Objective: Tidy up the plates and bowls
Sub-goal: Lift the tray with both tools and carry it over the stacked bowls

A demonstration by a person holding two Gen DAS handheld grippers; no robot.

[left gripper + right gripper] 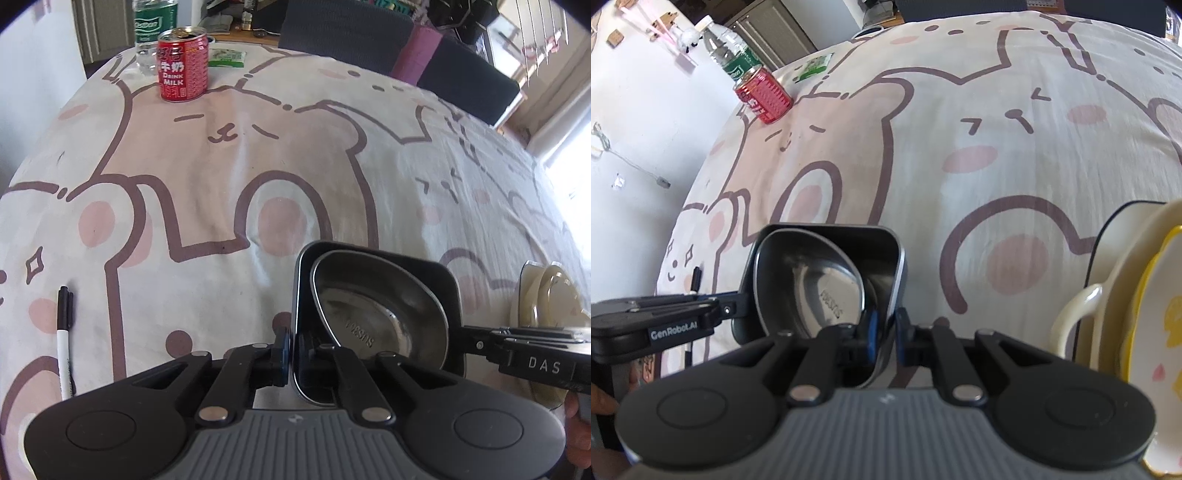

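Note:
A dark square dish (300, 295) holds a round steel bowl (376, 317) on the bear-print cloth. My left gripper (293, 354) is shut on the dish's left wall, one pad outside and one inside. My right gripper (460, 332) reaches in from the right and pinches the opposite wall. The right wrist view shows the same square dish (849, 230) and steel bowl (812, 280), with my right gripper (886, 332) shut on its right wall and my left gripper (746, 306) on the far side.
A stack of dishes sits to the right: a cream handled dish (1082, 314), a yellow-rimmed plate (1167, 295) and a dark square one beneath (1108, 229). A red can (183, 64), a water bottle (153, 29) and a green packet (227, 57) stand at the far edge. A marker pen (64, 339) lies at left.

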